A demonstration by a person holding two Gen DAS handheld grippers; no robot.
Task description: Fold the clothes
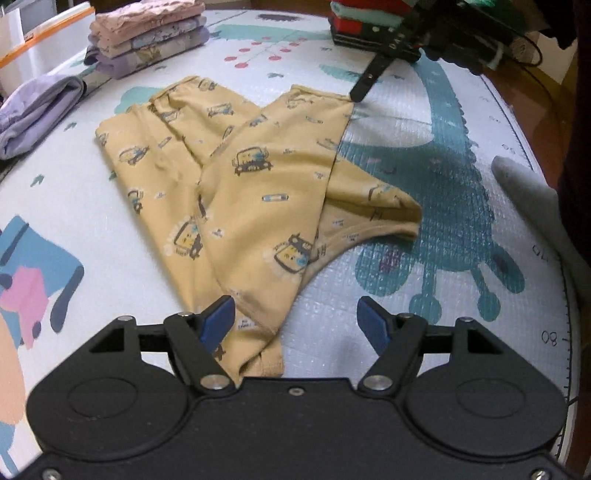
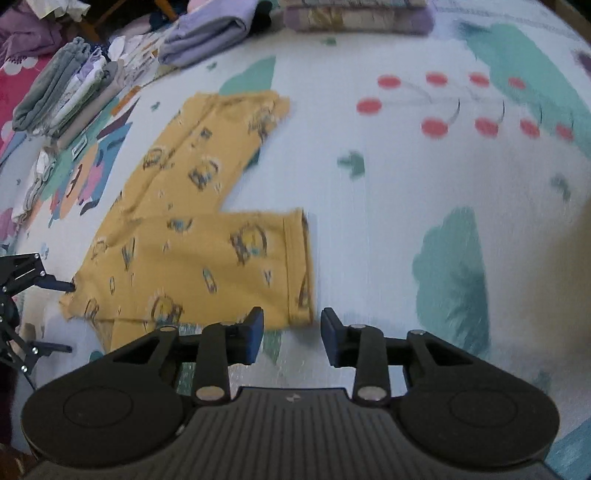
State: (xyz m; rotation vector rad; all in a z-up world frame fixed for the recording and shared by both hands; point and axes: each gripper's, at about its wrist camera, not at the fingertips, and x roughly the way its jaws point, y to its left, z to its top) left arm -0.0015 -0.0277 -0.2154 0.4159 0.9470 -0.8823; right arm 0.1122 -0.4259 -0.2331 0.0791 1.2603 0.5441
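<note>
Yellow printed children's pants [image 1: 236, 192] lie on the play mat [image 1: 424, 122], folded lengthwise with the waistband spread to the right. My left gripper [image 1: 295, 321] is open, low over the near leg hem, which lies by its left finger. My right gripper [image 2: 291, 332] is open just above the mat, at the corner of one leg cuff of the pants [image 2: 207, 254]. In the left wrist view the right gripper [image 1: 373, 74] shows at the far edge of the pants. The left gripper [image 2: 55, 317] shows at the left in the right wrist view.
A stack of folded clothes [image 1: 147, 37] sits at the far left, with a folded lilac garment [image 1: 37, 110] beside it. A dark red and green stack [image 1: 369, 22] is at the far right. More folded piles [image 2: 70, 92] lie off the mat's left side.
</note>
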